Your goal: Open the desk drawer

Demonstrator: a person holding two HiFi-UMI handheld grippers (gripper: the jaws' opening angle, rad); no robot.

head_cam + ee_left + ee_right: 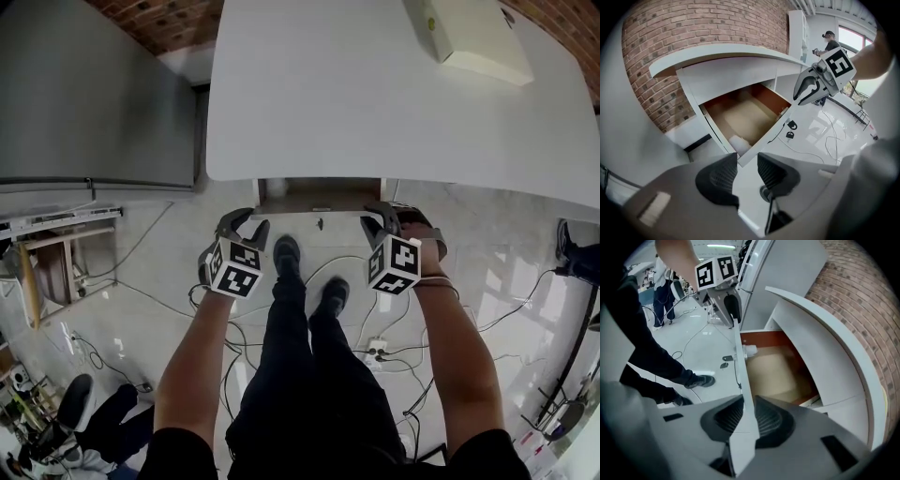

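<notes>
- Under the desk's (375, 94) near edge, the drawer (319, 199) sits partly pulled out, with its long axis along that edge.
- It is a shallow box with a smooth white front panel (740, 376) and a brown board floor.
- The right gripper (748, 414) is clamped on one end of the panel.
- The left gripper (747, 165) straddles the other end, jaws apart, seemingly not pressing.

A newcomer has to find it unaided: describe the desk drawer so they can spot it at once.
Start at the white desk by the brick wall. Under its front edge the drawer stands pulled out, with the right gripper clamped on its white front panel. Everything else under the desk is plain white; only this shows a brown inside.
</notes>
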